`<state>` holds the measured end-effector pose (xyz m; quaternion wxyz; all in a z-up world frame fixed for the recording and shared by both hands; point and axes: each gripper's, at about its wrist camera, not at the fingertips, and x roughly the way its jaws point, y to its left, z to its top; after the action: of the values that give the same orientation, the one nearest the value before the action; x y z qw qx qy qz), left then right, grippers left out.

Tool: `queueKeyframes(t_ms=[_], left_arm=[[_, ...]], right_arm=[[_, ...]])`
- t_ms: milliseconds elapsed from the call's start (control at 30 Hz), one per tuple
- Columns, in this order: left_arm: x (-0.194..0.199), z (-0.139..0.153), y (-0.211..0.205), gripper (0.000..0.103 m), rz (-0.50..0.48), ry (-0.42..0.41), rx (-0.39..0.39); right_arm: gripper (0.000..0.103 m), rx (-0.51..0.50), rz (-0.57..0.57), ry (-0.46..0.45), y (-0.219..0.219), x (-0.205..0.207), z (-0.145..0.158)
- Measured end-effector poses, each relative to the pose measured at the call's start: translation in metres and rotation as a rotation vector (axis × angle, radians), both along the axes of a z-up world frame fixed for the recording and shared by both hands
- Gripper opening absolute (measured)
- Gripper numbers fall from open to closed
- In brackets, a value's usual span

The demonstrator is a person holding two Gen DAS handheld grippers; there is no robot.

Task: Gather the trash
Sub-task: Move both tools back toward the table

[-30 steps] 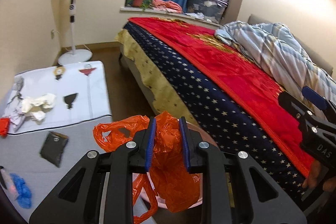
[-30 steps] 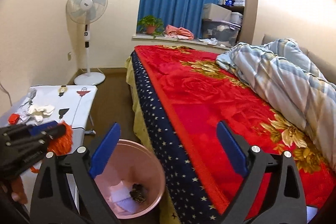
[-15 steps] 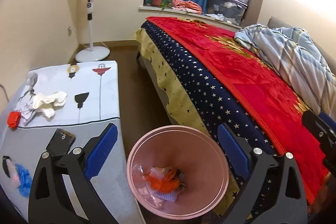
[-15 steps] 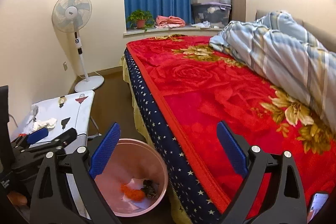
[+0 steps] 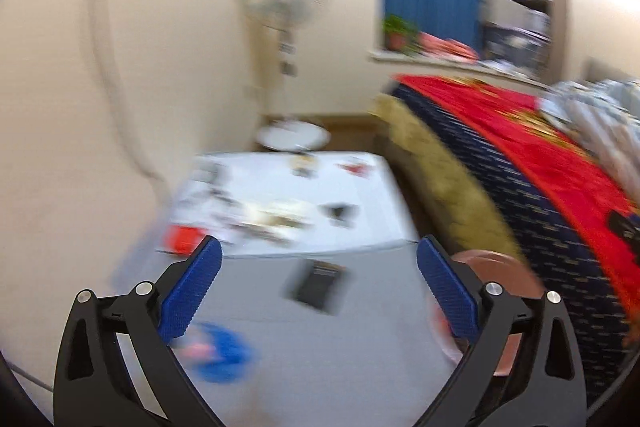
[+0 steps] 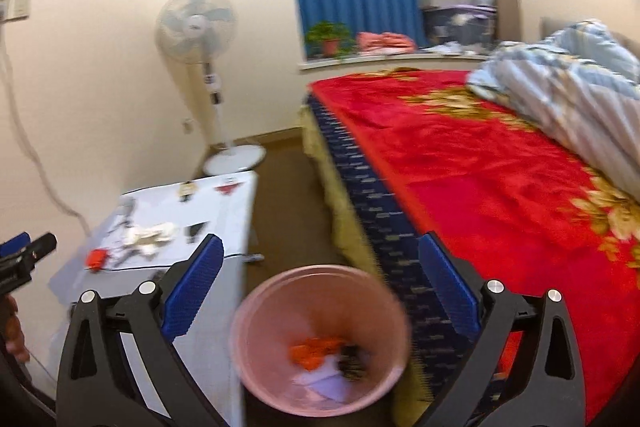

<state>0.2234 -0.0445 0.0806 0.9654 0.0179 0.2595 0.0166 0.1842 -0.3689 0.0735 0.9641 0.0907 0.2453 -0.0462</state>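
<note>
The left wrist view is blurred by motion. My left gripper [image 5: 319, 242] is open and empty above the cloth-covered table [image 5: 360, 347]. On the table lie a black packet [image 5: 316, 287], a blue wrapper [image 5: 224, 351], a red scrap [image 5: 182, 241] and crumpled white tissue [image 5: 280, 219]. The pink bin [image 5: 496, 271] shows past the right finger. My right gripper [image 6: 320, 238] hangs over the pink bin [image 6: 264, 311]; its jaws are opening with nothing between them. An orange bag [image 6: 316, 349] lies in the bin on paper scraps. The tissue [image 6: 148, 237] and red scrap [image 6: 96, 259] show on the table.
A bed with a red blanket [image 6: 480, 167] runs along the right of the bin, with a striped quilt [image 6: 560, 75] on it. A standing fan [image 6: 196, 23] is in the far corner. A narrow floor strip [image 6: 292, 211] separates table and bed. A cable [image 6: 32, 155] hangs down the wall.
My left gripper opened and let go of the orange bag, which now lies in the bin. It then swung left over the table. The right gripper turned left toward the bin.
</note>
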Motion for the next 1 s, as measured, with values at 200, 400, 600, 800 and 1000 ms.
queueKeyframes(t_ms=[200,400,600,800,1000], left_arm=[[0.012,-0.001,0.084,0.095,0.184,-0.019,0.022],[0.044,-0.005,0.114,0.095,0.245,-0.046,0.021],[0.060,-0.024,0.132,0.095,0.271,-0.039,-0.007],[0.068,-0.028,0.148,0.095,0.293,-0.040,-0.043],[0.075,-0.034,0.156,0.095,0.299,-0.014,-0.074]], right_arm=[[0.097,0.028,0.152,0.017,0.078,0.031,-0.009],[0.097,-0.027,0.294,0.009,0.161,0.066,-0.027],[0.097,-0.075,0.333,0.085,0.216,0.115,-0.087],[0.097,-0.037,0.312,0.166,0.250,0.155,-0.146],[0.097,-0.051,0.314,0.245,0.277,0.181,-0.176]])
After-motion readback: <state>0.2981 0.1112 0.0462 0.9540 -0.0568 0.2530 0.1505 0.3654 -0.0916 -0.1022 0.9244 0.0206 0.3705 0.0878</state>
